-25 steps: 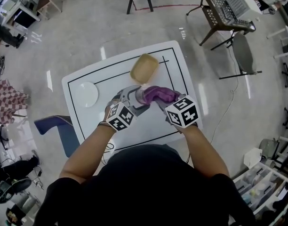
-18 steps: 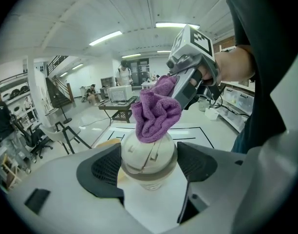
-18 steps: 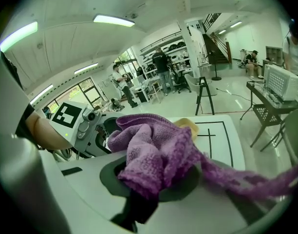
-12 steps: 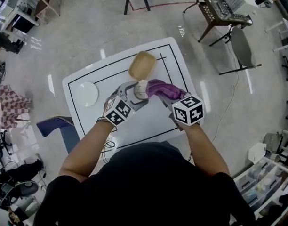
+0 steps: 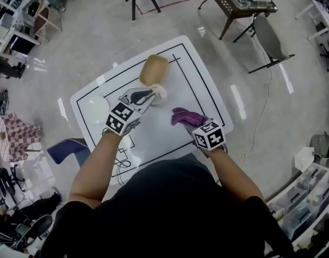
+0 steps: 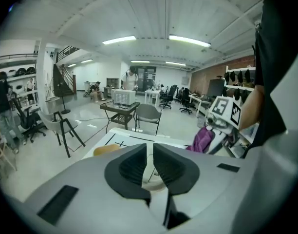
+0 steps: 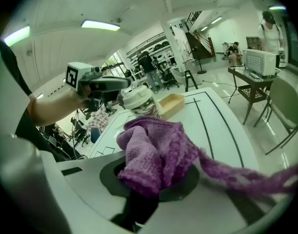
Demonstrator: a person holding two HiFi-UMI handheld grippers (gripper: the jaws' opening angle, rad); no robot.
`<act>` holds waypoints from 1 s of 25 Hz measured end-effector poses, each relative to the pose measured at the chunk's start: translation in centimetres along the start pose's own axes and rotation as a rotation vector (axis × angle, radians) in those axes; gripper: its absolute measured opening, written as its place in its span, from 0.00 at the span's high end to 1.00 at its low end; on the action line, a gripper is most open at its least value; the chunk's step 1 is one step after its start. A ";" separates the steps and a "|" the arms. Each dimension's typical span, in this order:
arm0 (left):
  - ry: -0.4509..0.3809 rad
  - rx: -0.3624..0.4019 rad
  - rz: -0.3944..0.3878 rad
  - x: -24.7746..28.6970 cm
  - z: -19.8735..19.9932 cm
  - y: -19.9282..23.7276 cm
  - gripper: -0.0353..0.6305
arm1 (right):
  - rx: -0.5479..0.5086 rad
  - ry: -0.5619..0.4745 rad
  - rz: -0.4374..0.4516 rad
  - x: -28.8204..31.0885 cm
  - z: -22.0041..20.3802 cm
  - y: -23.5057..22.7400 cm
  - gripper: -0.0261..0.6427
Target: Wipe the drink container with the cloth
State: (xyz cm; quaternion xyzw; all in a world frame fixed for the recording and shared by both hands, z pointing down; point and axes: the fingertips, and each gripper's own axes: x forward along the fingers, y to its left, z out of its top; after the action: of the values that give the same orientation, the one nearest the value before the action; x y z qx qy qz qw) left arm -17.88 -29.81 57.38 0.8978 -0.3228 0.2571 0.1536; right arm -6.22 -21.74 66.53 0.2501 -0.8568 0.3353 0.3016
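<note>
The left gripper (image 5: 146, 96) has just been closing and now pinches the white-lidded drink container (image 5: 159, 94) at its tip. The right gripper (image 5: 192, 124) (clamped on the purple cloth (image 5: 184, 116)) has drawn back, well apart from the container it rubbed before.

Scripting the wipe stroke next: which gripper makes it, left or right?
Right, most likely: the right gripper clamps the purple cloth, apart from the drink container. The left gripper, jaws just closed on that container, is busy holding it.

Bright strip lights (image 6: 189, 40) streak glare across the floor (image 5: 100, 31); edges warp.
</note>
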 end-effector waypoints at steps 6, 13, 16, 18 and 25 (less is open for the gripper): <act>0.113 -0.038 -0.007 2.5 -1.5 -0.8 0.91 | -0.072 0.016 0.112 4.6 -0.7 4.4 0.84; 0.082 -0.084 0.017 3.2 -1.1 -0.8 0.91 | -0.107 -0.085 0.168 6.5 4.6 6.2 0.84; 0.081 -0.078 0.019 3.3 -1.2 -0.8 0.91 | -0.085 -0.103 0.152 7.1 5.6 5.3 0.84; 0.078 -0.080 0.023 3.3 -1.3 -0.7 0.91 | -0.071 -0.101 0.151 7.6 5.7 4.6 0.84; 0.048 -0.088 0.038 3.6 -1.5 -0.4 0.91 | -0.050 -0.024 0.152 10.6 4.0 2.8 0.84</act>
State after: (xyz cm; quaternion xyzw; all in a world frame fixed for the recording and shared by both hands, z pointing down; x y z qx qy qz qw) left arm -15.84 -30.65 60.60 0.8774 -0.3471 0.2673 0.1956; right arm -16.74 -25.20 70.22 0.1808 -0.8851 0.3325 0.2711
